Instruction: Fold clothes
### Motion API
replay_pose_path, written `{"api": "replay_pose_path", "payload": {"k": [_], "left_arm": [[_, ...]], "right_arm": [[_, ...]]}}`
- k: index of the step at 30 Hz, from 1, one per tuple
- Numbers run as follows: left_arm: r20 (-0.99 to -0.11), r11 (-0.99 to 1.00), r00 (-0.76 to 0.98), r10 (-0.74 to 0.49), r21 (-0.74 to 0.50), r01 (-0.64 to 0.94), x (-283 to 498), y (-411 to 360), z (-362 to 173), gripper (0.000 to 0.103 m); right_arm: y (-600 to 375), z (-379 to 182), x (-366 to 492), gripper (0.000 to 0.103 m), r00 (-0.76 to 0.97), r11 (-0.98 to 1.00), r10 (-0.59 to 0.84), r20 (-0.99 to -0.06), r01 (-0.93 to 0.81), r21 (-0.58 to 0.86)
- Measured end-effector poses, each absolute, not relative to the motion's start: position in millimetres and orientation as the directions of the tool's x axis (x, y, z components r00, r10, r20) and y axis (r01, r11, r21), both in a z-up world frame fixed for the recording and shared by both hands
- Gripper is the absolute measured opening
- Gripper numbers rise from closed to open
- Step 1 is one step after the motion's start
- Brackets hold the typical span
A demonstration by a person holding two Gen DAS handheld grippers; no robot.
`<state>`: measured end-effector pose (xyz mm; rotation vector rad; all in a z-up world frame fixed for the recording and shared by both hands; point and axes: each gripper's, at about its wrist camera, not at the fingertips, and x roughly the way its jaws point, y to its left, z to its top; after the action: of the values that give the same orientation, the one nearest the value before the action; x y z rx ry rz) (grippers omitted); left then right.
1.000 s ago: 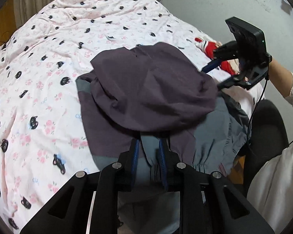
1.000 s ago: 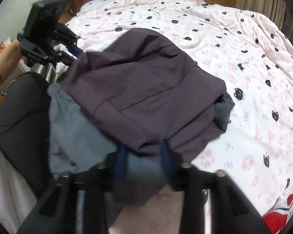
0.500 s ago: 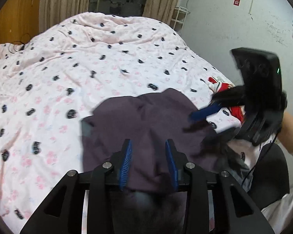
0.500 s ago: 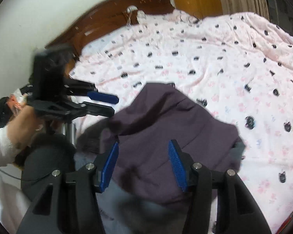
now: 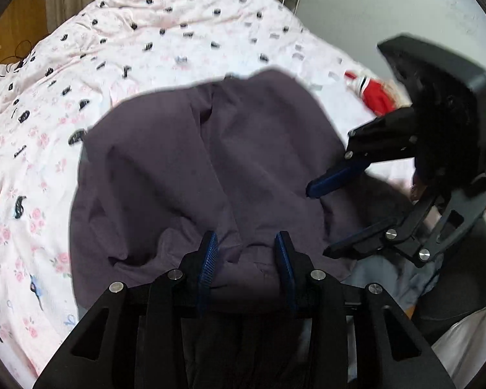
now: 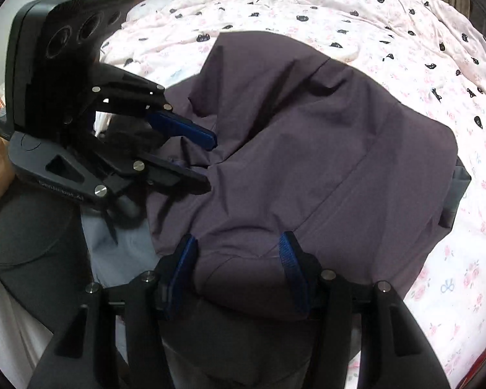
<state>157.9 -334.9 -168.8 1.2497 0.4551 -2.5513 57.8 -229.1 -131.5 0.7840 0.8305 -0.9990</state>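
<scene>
Left wrist view: purple garment (image 5: 210, 168) lies bunched on the bed (image 5: 178, 32), fold barely begun; left claw (image 5: 246, 253) and right claw (image 6: 236, 253) both parted over its near edge, gripping nothing.

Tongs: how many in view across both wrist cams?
2. Left tongs low over the purple garment's near edge; right tongs beside them over the same garment. Each shows in the other's view.

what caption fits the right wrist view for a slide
Both grippers, jaws open, poised over a purple garment heaped on the pink cat-print bedspread.
</scene>
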Motion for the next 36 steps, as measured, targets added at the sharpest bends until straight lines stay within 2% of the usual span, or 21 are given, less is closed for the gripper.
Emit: {"api": "replay_pose_path", "payload": {"k": [5, 9, 11, 12, 15, 20, 25, 28, 31, 34, 36], "left_arm": [[-0.673, -0.899, -0.723, -0.156, -0.207, 0.386, 173, -352, -122, 0.033], [-0.624, -0.858, -0.741, -0.246, -0.216, 0.467, 166, -383, -114, 0.043], [-0.653, -0.838, -0.717, -0.245, -0.230, 0.495, 154, -398, -126, 0.043], [-0.667, -0.832, -0.706, -0.238, -0.234, 0.502, 148, -402, -134, 0.043], [-0.715, -0.808, -0.653, -0.249, -0.218, 0.547, 144, -412, -163, 0.043], [-0.747, -0.779, -0.627, -0.220, -0.253, 0.574, 149, -419, -196, 0.043], [-0.730, -0.783, -0.635, -0.254, -0.230, 0.578, 152, -412, -188, 0.043], [-0.700, -0.787, -0.650, -0.297, -0.207, 0.582, 163, -405, -165, 0.043], [-0.700, -0.804, -0.657, -0.279, -0.204, 0.559, 173, -388, -150, 0.043], [-0.736, -0.821, -0.628, -0.252, -0.181, 0.541, 178, -363, -156, 0.043], [-0.768, -0.823, -0.588, -0.254, -0.149, 0.549, 176, -354, -169, 0.043]], "right_arm": [[-225, -94, 31, 0.055, 0.362, 0.322, -0.491, -0.793, 0.921, 0.220], [-236, -72, 8, 0.055, 0.325, 0.251, -0.593, -0.737, 0.944, 0.214], [-249, -72, 4, 0.056, 0.278, 0.213, -0.607, -0.745, 0.960, 0.184], [-258, -75, 4, 0.059, 0.256, 0.198, -0.604, -0.755, 0.965, 0.169], [-276, -96, 13, 0.061, 0.161, 0.137, -0.556, -0.816, 0.985, 0.102], [-280, -130, 6, 0.061, 0.144, 0.083, -0.489, -0.860, 0.989, 0.118], [-270, -139, 9, 0.061, 0.117, 0.079, -0.504, -0.856, 0.993, 0.089], [-261, -124, 12, 0.062, 0.123, 0.084, -0.538, -0.834, 0.992, 0.093], [-251, -110, 15, 0.062, 0.149, 0.101, -0.574, -0.806, 0.989, 0.111], [-238, -107, 26, 0.063, 0.162, 0.132, -0.574, -0.802, 0.986, 0.104], [-233, -111, 36, 0.069, 0.156, 0.154, -0.558, -0.815, 0.985, 0.083]]}}
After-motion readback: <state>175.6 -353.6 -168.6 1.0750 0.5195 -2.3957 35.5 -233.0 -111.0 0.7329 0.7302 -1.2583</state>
